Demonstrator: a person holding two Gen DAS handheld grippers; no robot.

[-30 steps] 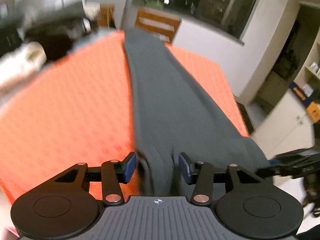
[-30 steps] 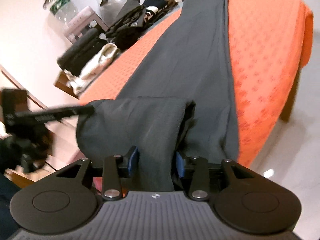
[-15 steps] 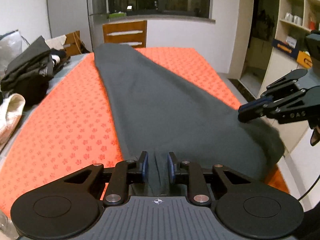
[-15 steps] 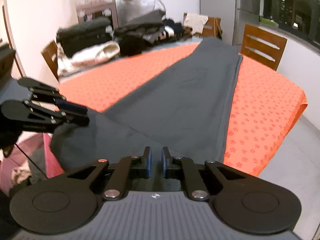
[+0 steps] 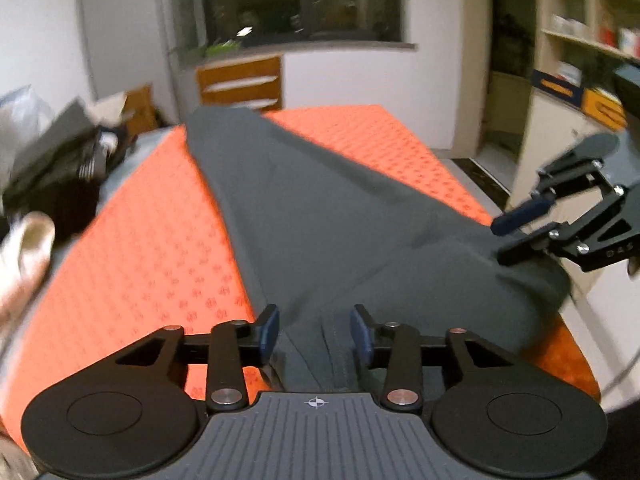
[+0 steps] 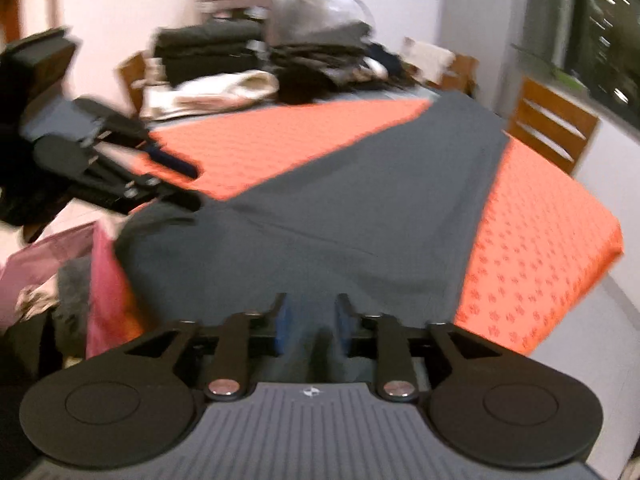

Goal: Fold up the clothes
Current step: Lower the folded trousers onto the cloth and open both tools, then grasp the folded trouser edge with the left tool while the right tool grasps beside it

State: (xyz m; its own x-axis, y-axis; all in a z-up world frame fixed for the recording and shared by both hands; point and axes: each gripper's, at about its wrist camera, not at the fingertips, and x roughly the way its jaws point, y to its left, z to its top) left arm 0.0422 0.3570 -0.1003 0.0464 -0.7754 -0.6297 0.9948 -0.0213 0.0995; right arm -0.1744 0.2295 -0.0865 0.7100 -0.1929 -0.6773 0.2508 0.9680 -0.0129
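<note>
The grey pants [image 5: 344,216] are laid long-ways on the orange cloth [image 5: 160,256] of the table, w/ the near end bunched at the table's front edge. In the right view the pants [image 6: 360,216] are seen going back to the far corner, and the cloth [image 6: 532,256] is shown on both sides.

The left gripper [image 5: 314,330] is held low over the near end. Its fingers [image 5: 269,330] have just been opened and are now apart. A fold of the pants is seen between them, but it is not pinched.

The right gripper [image 6: 310,322] is held the same way at the other near corner. Its fingers [image 6: 282,326] have just been opened too and are apart, w/ pants fabric between them, not squeezed. The picture is blurry here.

Each gripper is seen from the other's camera, at the side: the right one [image 5: 516,236] w/ fingers apart just over the bunched end, the left one [image 6: 184,184] near the pants' edge.

A pile of clothes [image 6: 248,64] is seen at the far side of the table, well apart from the pants. A wood chair [image 6: 556,124] is placed by the far corner. Shelves [image 5: 580,40] are seen by the wall.
</note>
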